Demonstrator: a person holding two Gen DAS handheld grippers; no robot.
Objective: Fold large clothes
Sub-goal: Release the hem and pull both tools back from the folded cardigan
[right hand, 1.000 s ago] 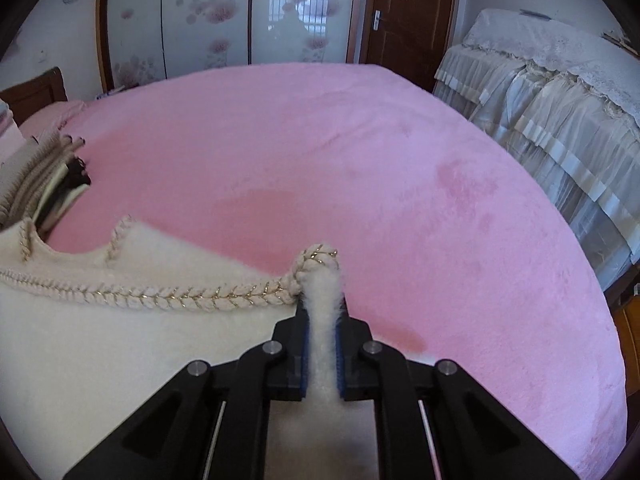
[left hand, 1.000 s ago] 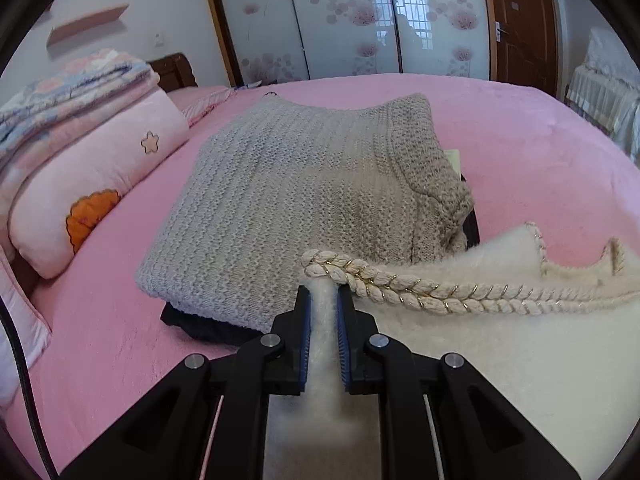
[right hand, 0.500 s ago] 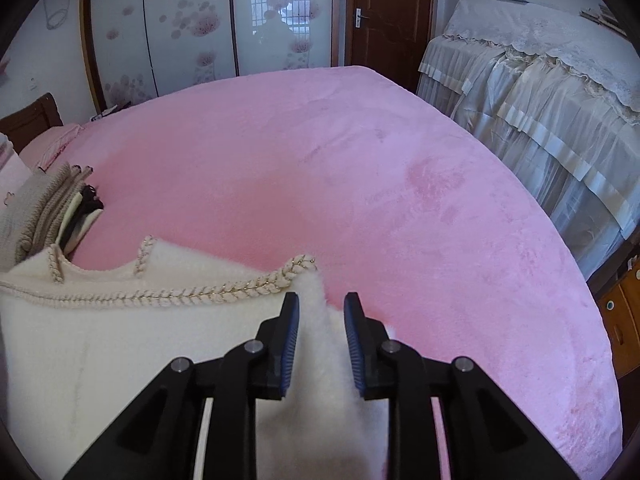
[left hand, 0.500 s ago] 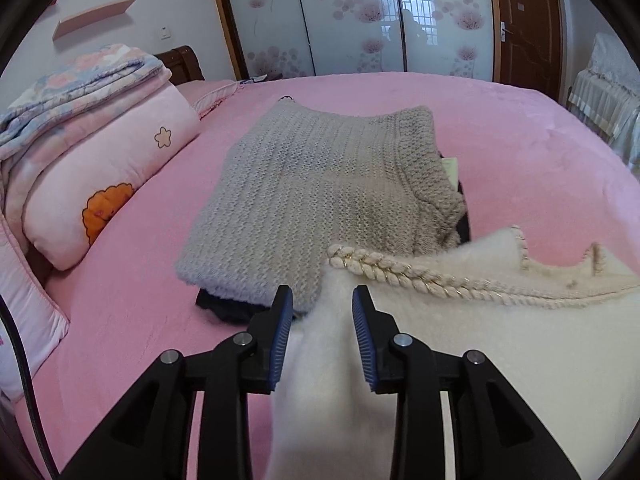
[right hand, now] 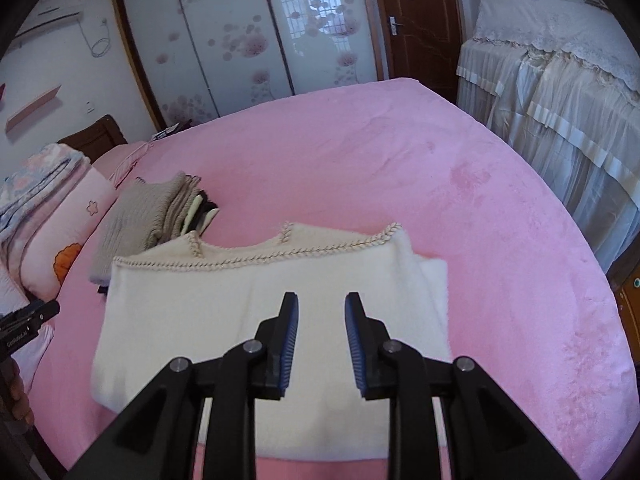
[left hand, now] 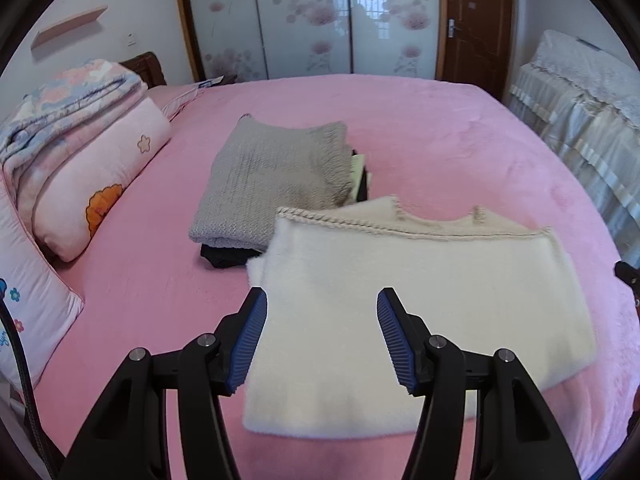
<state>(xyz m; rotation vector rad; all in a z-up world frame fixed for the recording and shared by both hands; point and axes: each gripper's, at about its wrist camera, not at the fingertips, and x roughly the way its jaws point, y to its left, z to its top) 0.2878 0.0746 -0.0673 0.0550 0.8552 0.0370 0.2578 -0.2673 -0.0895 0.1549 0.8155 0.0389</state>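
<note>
Cream sweater [left hand: 420, 304] lying folded on pink bed [left hand: 440, 128], near edge, touching grey knit stack [left hand: 272, 184]. Left gripper [left hand: 320, 340], right gripper [right hand: 320, 340] hovering spread, empty. Risking snagging braided trim [right hand: 280, 258], unfolding layers.

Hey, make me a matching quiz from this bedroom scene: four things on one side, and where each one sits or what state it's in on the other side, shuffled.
Things:
1. cream sweater
2. grey knit sweater
3. pink flower pillow
4. left tongs

Place or state:
A. folded on top of a stack with dark clothing beneath
B. open, holding nothing
C. folded on the pink bed, braided trim on its far edge
D. at the bed's left side, under a folded floral blanket

Pairs: 1-C, 2-A, 3-D, 4-B
</note>
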